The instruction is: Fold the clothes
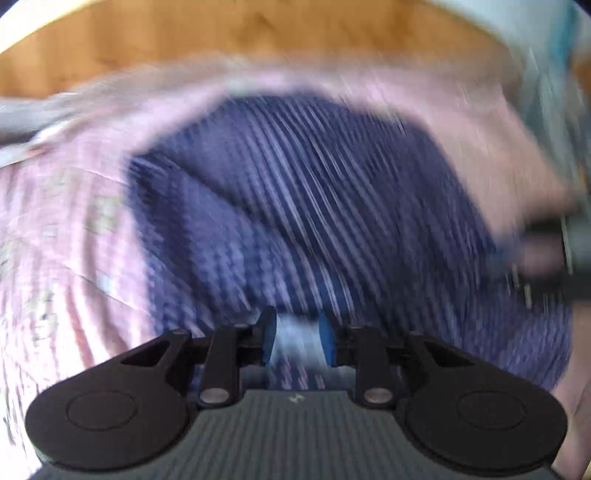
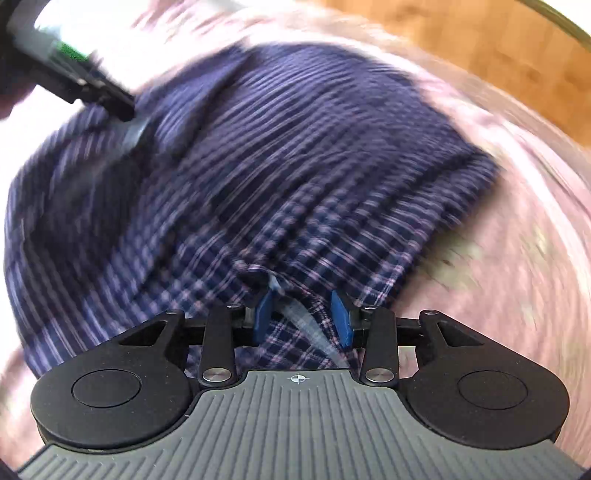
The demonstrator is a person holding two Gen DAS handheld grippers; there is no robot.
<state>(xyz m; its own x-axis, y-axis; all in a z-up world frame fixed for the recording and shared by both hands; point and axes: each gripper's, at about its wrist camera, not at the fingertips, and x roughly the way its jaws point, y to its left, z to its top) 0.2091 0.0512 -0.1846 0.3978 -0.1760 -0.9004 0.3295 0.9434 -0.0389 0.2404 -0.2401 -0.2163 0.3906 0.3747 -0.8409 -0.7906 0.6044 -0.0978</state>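
Both views blurred. Navy plaid garment (image 1: 295, 192) spread rumpled over pink patterned bedding (image 1: 66, 229), wood floor (image 1: 258, 33) beyond the far edge.

Left wrist view, L to R: pink bedding at left, garment filling centre, pale blue cloth (image 1: 550, 74) at top right, other gripper's dark body at right edge over the garment. Left gripper (image 1: 295, 338) low centre, pointed steeply down at the fabric; blue pads (image 1: 269, 338) w/ a narrow gap, pale strip of cloth between them. Pads pressing on it or not: cannot tell, too smeared.

Right wrist view, L to R: left gripper's body coming in top left, tip down on the garment's far-left part; garment across centre, its right edge lying on the bedding; floor top right. Right gripper (image 2: 302, 319) at garment's near hem, jaws partway apart, pads (image 2: 263, 319) either side of a bunched fold w/ a pale seam strip running between. Left pad seems against the fold, right pad beside it; firm grip or not: cannot tell.
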